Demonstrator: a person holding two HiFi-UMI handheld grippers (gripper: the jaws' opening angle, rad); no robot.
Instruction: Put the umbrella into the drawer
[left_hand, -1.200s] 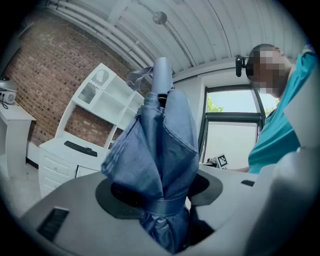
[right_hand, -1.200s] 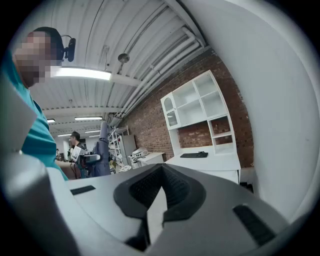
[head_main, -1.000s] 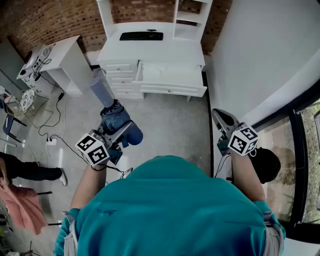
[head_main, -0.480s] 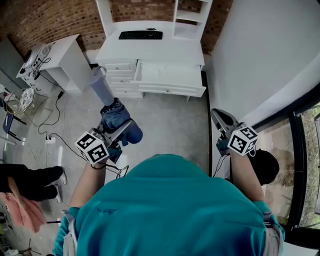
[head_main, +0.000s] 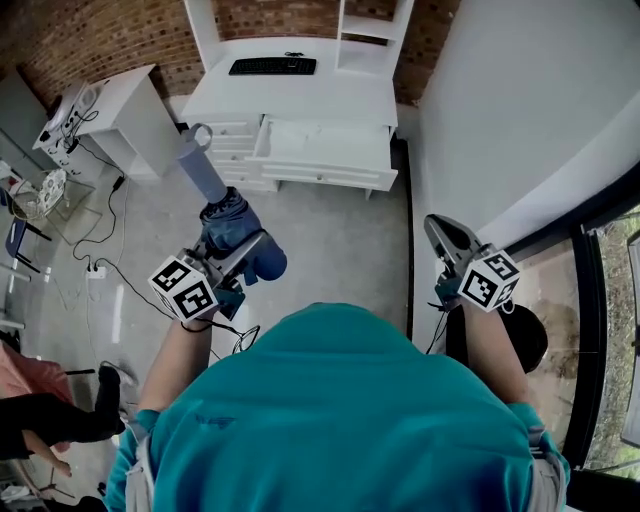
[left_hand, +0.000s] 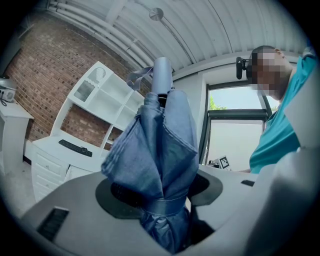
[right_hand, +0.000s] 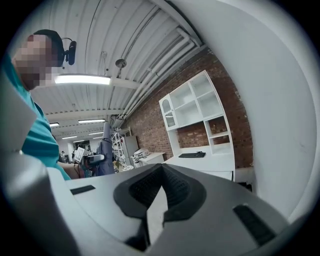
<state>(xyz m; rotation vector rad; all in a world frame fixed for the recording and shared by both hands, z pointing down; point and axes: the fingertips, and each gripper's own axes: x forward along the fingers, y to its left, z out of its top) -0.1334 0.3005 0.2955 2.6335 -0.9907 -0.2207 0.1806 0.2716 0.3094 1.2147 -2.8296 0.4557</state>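
**A:** Head view, what's showing?

**B:** Two grippers and one umbrella (head_main: 205, 178). The left gripper (head_main: 240, 258) is clamping the folded blue umbrella near its bundled lower end. The handle is pointing away towards the white desk (head_main: 300, 100). The right gripper (head_main: 436, 226) is hanging by the wall, carrying nothing.

**A:** Drawer?

**B:** One drawer (head_main: 325, 145) is standing pulled out at the desk front, and I'm seeing nothing inside it. The umbrella is sitting well short of it, over the grey floor (head_main: 330, 240), with the handle tip nearing the desk's left corner. One keyboard (head_main: 272, 66) is lying on the desktop. One smaller white table (head_main: 125, 100) is standing off to the left.

**A:** Left gripper view?

**B:** Both pads are pressing on the fabric, just about at the wrap strap. The folds are fanning out above the jaws and the grey handle is sticking up past them. The desk, its shelves and the keyboard are showing behind on the left.

**A:** Right gripper view?

**B:** The jaws are meeting at the tips, pressed together with nothing between them. The same desk and keyboard are sitting ahead against the brick wall (right_hand: 150, 120). The other gripper with the umbrella is showing small at far left.

**A:** Count?

**B:** One umbrella, one open drawer, one keyboard and two marker cubes, one per gripper.
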